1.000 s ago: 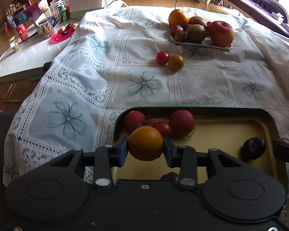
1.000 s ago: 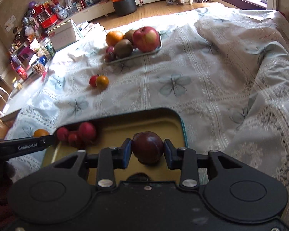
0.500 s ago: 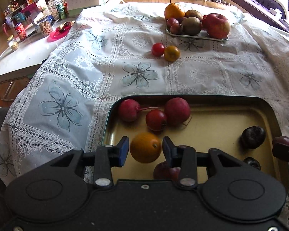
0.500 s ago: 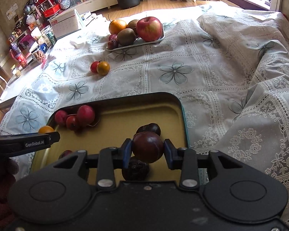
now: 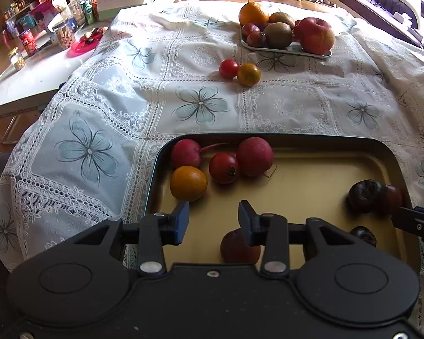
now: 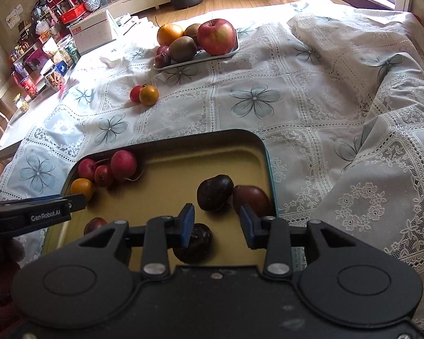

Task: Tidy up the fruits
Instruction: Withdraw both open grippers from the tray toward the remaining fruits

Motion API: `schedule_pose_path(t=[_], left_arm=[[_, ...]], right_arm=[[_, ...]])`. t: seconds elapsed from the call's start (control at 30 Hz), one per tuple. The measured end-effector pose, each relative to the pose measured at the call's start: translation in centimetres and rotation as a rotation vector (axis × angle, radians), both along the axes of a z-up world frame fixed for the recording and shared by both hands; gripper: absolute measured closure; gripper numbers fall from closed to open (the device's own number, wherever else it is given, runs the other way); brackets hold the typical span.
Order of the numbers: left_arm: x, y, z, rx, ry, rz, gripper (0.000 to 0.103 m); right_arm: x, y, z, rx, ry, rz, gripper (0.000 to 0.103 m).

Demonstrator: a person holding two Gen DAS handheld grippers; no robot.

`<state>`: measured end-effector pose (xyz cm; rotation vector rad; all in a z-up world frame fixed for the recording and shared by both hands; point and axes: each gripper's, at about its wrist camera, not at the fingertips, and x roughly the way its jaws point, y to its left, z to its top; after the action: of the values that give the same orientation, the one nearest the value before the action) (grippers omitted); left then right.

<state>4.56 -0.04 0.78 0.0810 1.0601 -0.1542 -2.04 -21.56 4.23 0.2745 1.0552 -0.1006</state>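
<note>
Both grippers hang over the near edge of the shallow dark-rimmed, yellow-bottomed metal tray [image 5: 296,180], and both hold nothing. The left gripper [image 5: 213,218] has its fingers spread wide, with the small round orange citrus [image 5: 188,183] lying free in the tray just beyond its left fingertip. The right gripper [image 6: 217,219] is equally wide open, and the dark reddish-purple plum [image 6: 251,199] rests on the tray floor by the right wall, touching a dark brown round fruit [image 6: 214,188].

The tray looks sorted by colour: the citrus sits with two pinkish-red radish-like fruits [image 5: 254,152] and a small red tomato-like fruit [image 5: 224,167] in the far-left corner, dark fruits to the right and near side.

Judging by this, the work is partly done. A loose small red fruit [image 5: 229,68] and a small orange one [image 5: 248,74], touching each other, wait on the lace-patterned white cloth [image 5: 200,104] over the desk. Beyond them the pale rectangular plate [image 5: 285,50] is piled with fruit, including a large red apple [image 5: 316,35] and kiwis.
</note>
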Motion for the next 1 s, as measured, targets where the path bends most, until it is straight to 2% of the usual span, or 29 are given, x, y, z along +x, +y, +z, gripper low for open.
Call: schedule_pose_path(t=[0.4, 1.0], left_arm=[[0.4, 1.5, 0.6, -0.016, -0.003, 0.048, 0.054], [1.1, 1.3, 0.0, -0.008, 0.044, 0.037, 0.054]], right_arm=[[-0.1, -0.5, 0.3, 0.007, -0.003, -0.015, 0.064], [0.1, 0.3, -0.2, 0.024, 0.015, 0.012, 0.064]])
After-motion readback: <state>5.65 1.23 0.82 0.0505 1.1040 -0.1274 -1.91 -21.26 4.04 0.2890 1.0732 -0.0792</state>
